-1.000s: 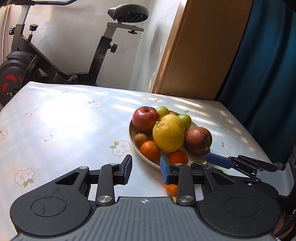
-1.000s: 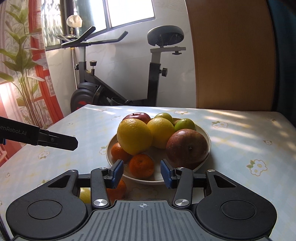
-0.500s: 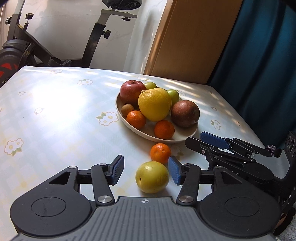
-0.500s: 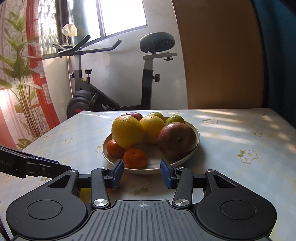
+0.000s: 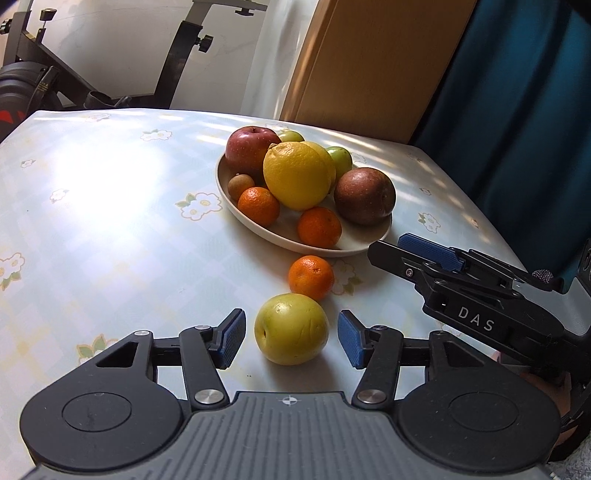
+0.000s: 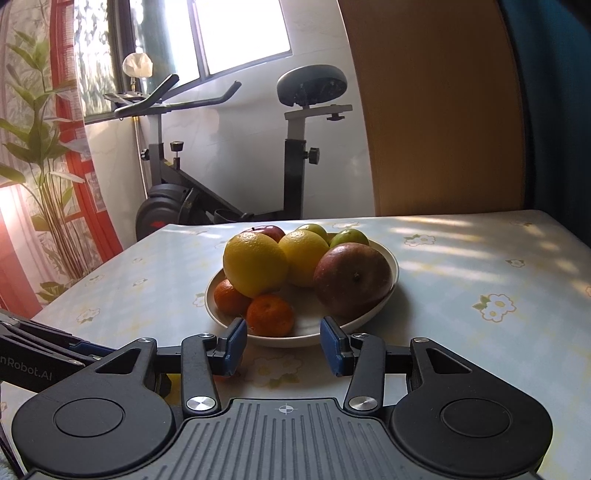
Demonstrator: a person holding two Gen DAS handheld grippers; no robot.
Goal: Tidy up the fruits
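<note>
You are in a lived-in room of a home. You face a table under a pale floral-print oilcloth (image 6: 461, 258), with a cream plate of mixed fruit (image 6: 394, 264) on it. Past its far edge stands a black exercise bike (image 6: 295, 155), near a sunlit window (image 6: 240, 33). By the table's left edge you see a leafy green houseplant (image 6: 40, 155) and red-striped curtains (image 6: 18, 236).

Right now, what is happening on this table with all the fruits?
A person with two handheld grippers is sorting fruit. The left gripper is open around a yellow-green apple lying on the table, not yet clamped. A small orange lies just beyond it, outside the plate of fruit. The right gripper is open and empty, facing the plate.
</note>
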